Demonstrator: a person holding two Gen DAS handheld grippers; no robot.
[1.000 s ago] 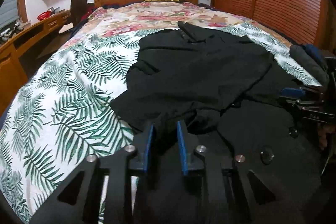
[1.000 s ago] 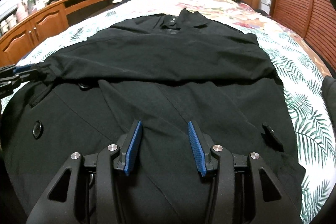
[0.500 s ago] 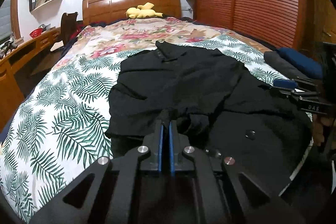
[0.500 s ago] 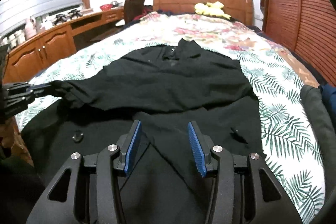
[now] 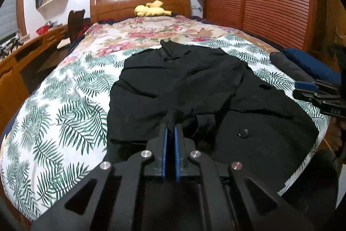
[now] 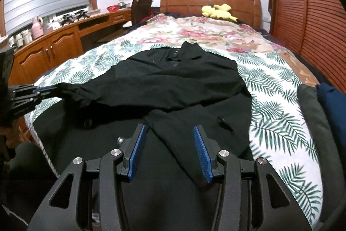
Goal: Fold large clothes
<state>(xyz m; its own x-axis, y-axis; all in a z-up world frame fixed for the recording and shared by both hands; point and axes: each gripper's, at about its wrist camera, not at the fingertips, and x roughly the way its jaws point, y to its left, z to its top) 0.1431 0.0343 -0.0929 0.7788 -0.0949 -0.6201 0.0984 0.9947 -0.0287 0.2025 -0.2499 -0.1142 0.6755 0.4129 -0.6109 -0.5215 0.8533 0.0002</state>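
Black coat point(image 5: 194, 88) spread flat on palm-print bedspread point(image 5: 64, 114), collar at far end from fingers, buttoned hem nearest. Left gripper point(image 5: 170, 129) closed tight; cuff of black sleeve point(image 6: 73, 93) pinched between blue pads, sleeve drawn out sideways off coat body. Right gripper point(image 6: 170, 133) held half open above near hem, nothing gripped, cloth seen below gap between fingers. Folded dark garments point(image 6: 320, 105) lying beyond right finger.

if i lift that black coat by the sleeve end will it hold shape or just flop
Probably flop: the black coat lies creased on the bed, and the sleeve pinched in the left hand-held gripper bunches and sags. It looks fairly heavy, being large with thick overlapping layers. Unlikely to slip much: the cloth looks matte.
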